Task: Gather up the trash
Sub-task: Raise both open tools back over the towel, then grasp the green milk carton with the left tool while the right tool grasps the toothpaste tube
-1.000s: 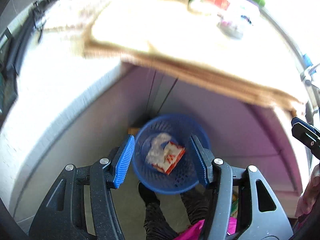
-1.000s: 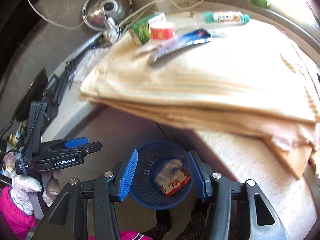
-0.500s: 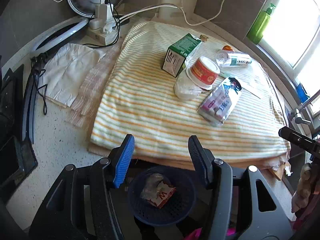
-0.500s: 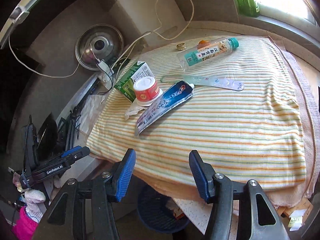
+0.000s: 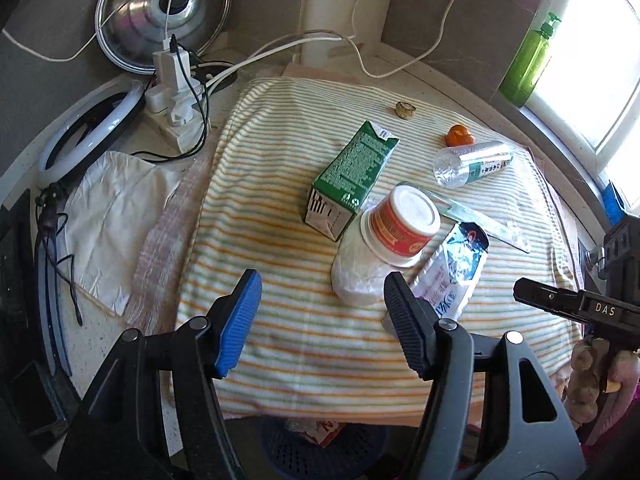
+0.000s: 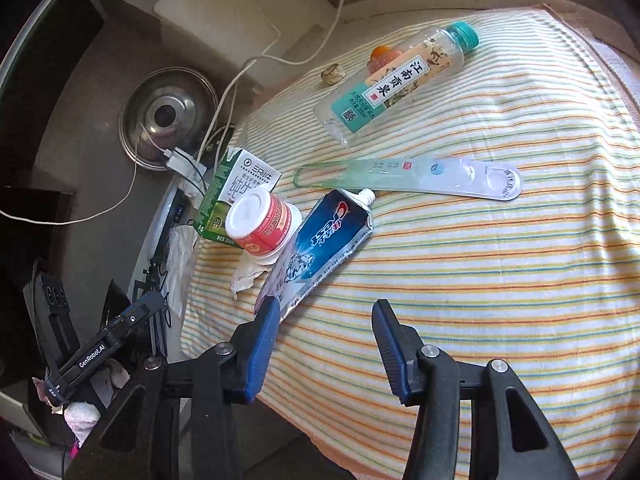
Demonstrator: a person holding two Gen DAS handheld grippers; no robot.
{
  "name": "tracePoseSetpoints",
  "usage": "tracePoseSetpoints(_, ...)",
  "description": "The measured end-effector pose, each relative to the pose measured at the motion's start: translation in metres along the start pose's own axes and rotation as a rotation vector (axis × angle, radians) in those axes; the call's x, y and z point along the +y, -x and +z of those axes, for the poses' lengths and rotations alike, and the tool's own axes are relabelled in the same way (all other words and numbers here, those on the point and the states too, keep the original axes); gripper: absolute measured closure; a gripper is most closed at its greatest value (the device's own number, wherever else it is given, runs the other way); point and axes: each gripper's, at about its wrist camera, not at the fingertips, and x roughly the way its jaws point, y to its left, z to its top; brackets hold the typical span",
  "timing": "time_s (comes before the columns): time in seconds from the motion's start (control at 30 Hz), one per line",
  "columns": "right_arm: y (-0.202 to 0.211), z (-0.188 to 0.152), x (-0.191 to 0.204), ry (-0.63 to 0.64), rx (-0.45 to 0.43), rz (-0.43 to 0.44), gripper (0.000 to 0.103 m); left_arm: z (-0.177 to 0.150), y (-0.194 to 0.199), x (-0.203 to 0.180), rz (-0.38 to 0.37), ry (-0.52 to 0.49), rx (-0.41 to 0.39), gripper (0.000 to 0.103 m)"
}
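Trash lies on a striped towel [image 5: 280,312]: a green milk carton [image 5: 352,178], an upturned red-and-white cup [image 5: 402,226] on a crumpled tissue [image 5: 356,276], a flattened toothpaste tube [image 5: 452,272], a clear toothbrush pack [image 6: 408,178] and an empty plastic bottle [image 5: 474,162]. My left gripper [image 5: 322,320] is open and empty above the towel's near side, just before the tissue. My right gripper [image 6: 324,338] is open and empty, its left finger by the tube's end [image 6: 276,296]. The blue trash basket [image 5: 320,452] shows below the towel's edge, holding wrappers.
A power strip with chargers and cables [image 5: 176,92], a metal lid [image 5: 160,12] and a ring light [image 5: 88,128] stand at the back left. White paper [image 5: 116,216] lies left of the towel. A green bottle [image 5: 528,64] stands on the window sill.
Both grippers have risen from over the basket and moved forward over the towel, closer to the trash. Both stayed open and empty.
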Motion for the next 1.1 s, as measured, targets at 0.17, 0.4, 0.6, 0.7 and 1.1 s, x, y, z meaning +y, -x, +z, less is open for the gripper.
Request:
tracePoseSetpoints(0.17, -0.021, 0.012, -0.019, -0.092, 0.040, 0.056, 0.056, 0.024, -0.019, -0.005, 0.012, -0.028, 0.014, 0.038)
tracePoseSetpoints(0.4, -0.039, 0.028, -0.036, -0.197, 0.052, 0.136, 0.060, 0.049, -0.049, -0.013, 0.030, -0.088, 0.061, 0.034)
tracePoseSetpoints(0.6, -0.052, 0.044, -0.036, -0.224, 0.045, 0.153, 0.060, 0.063, -0.067, -0.019, 0.057, -0.122, 0.082, 0.034)
tracePoseSetpoints(0.7, -0.059, 0.049, -0.035, -0.237, 0.050, 0.157, 0.062, 0.069, -0.075, -0.021, 0.061, -0.130, 0.092, 0.034)
tracePoseSetpoints(1.1, -0.068, 0.050, -0.036, -0.312, 0.055, 0.253, 0.064, 0.077, -0.091, -0.019, 0.013, -0.106, 0.111, 0.042)
